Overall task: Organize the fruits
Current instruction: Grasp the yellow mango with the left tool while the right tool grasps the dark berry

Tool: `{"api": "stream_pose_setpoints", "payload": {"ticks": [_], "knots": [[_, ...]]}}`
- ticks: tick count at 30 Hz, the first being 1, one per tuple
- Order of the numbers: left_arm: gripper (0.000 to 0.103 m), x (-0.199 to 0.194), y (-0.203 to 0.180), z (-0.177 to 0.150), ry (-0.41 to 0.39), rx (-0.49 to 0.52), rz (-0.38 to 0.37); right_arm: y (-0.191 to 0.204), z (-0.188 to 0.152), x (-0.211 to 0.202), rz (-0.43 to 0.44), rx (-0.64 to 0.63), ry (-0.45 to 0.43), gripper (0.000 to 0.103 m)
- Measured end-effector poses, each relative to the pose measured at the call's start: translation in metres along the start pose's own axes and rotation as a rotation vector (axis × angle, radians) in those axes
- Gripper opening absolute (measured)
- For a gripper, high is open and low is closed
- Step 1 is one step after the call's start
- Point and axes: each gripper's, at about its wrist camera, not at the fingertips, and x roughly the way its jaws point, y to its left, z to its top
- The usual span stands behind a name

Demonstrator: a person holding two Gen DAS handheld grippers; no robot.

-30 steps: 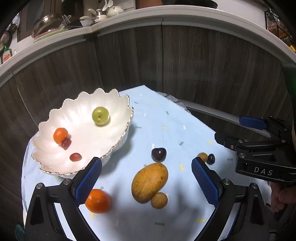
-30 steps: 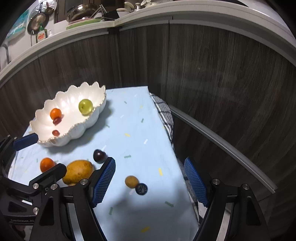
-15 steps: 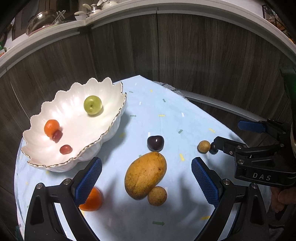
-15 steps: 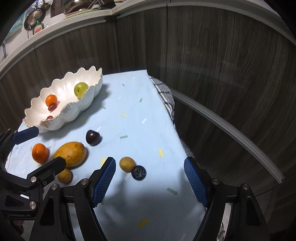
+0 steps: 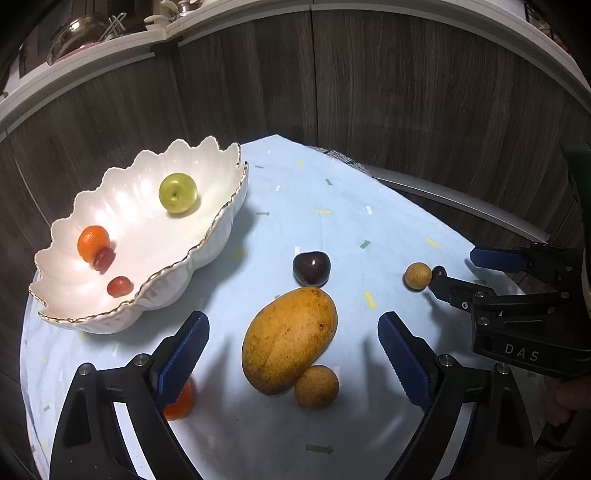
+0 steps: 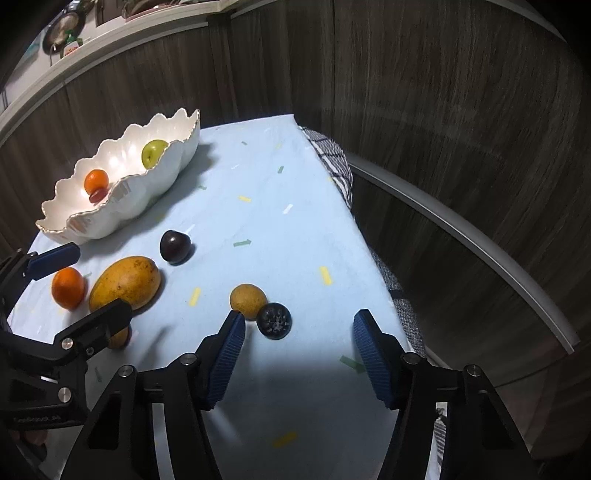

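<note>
A white scalloped bowl (image 5: 207, 254) (image 6: 122, 206) at the left holds a green apple (image 5: 177, 193), a small orange (image 5: 92, 242) and two small red fruits. On the light blue cloth lie a mango (image 5: 290, 339) (image 6: 125, 282), a dark plum (image 5: 311, 268) (image 6: 175, 246), an orange (image 6: 67, 287), two small tan fruits (image 5: 316, 386) (image 6: 247, 301) and a small dark berry (image 6: 274, 320). My left gripper (image 5: 291, 354) is open, its jaws either side of the mango. My right gripper (image 6: 299, 350) is open, just before the dark berry.
A dark wood panel wall rises behind the table. A shelf above it carries kitchenware (image 5: 85, 33). A checked cloth (image 6: 332, 162) hangs over the table's right edge, beside a grey rail (image 6: 461, 232).
Both grippers have moved forward and lower toward the fruit. The mango now lies between the left jaws, and the dark berry is nearer the right jaws. Both stay open.
</note>
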Motion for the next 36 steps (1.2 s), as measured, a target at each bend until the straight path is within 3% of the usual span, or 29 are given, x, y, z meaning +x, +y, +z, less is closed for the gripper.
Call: {"api": "stream_pose_setpoints", "payload": {"ticks": [16, 29, 36], "knots": [[0.080, 0.024, 0.003, -0.002, 0.043, -0.020, 0.002, 0.007, -0.001, 0.015, -0.001, -0.034, -0.005, 0.051], [0.060, 0.034, 0.003, -0.004, 0.063, -0.041, -0.037, 0.017, 0.001, 0.016, 0.020, -0.061, -0.024, 0.022], [0.058, 0.032, 0.003, -0.005, 0.064, -0.051, -0.036, 0.017, 0.001, 0.015, 0.027, -0.055, -0.024, 0.021]]}}
